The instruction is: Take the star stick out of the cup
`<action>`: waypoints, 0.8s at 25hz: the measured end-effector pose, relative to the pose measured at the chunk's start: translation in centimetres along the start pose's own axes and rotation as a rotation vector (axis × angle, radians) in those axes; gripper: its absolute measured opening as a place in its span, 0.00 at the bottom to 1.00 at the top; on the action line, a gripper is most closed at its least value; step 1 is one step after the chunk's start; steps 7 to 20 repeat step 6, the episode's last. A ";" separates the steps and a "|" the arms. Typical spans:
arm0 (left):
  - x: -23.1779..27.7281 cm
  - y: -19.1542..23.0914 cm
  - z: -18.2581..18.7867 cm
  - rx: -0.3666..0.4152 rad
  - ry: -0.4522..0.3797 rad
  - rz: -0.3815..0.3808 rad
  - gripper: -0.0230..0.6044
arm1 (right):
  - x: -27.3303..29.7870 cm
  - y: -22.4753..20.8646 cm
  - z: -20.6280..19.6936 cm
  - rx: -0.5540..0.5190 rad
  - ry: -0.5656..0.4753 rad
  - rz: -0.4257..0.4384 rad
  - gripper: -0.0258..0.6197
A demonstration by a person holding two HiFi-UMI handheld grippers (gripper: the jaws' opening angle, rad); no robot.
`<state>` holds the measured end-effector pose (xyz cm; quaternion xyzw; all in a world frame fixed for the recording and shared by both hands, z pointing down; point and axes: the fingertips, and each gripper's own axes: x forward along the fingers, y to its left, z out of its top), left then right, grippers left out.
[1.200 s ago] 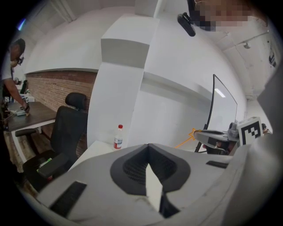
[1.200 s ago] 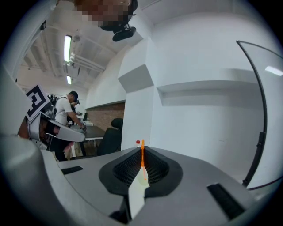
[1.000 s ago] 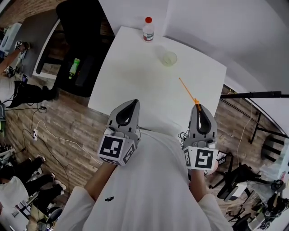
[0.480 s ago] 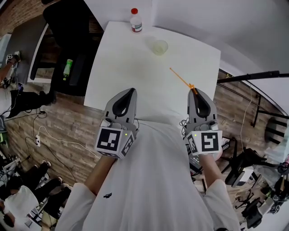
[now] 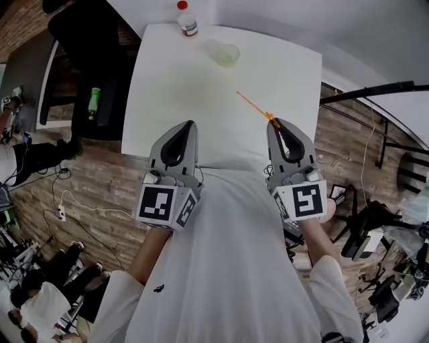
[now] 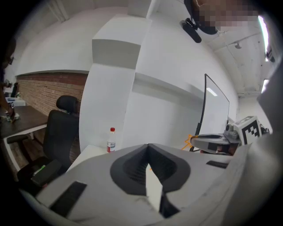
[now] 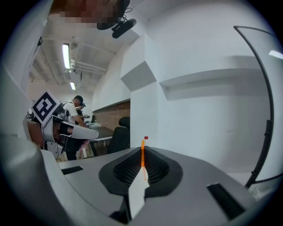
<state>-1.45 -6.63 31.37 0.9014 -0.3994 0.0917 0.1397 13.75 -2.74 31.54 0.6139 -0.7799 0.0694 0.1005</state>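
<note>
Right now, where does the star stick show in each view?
Head view: star stick right of centre, slanting up-left from the right hand-held gripper.
Left gripper view: orange end at right, mid-height.
Right gripper view: stick upright at centre, clamped between the jaws.
Shared landmark: red-capped bottle, in all three.

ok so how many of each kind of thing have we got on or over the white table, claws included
bottle with red cap: 1
clear cup: 1
orange star stick: 1, pinched in the right claw
claws: 2, the left claw shut on nothing
total: 5
</note>
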 end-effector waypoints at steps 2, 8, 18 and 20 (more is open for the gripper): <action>0.0 0.1 0.0 -0.001 0.002 -0.001 0.03 | -0.1 0.0 0.1 -0.015 -0.003 -0.004 0.07; -0.2 0.2 0.0 -0.004 0.006 0.002 0.03 | 0.0 -0.1 0.3 -0.022 -0.004 -0.009 0.07; -0.2 0.2 0.0 -0.004 0.006 0.002 0.03 | 0.0 -0.1 0.3 -0.022 -0.004 -0.009 0.07; -0.2 0.2 0.0 -0.004 0.006 0.002 0.03 | 0.0 -0.1 0.3 -0.022 -0.004 -0.009 0.07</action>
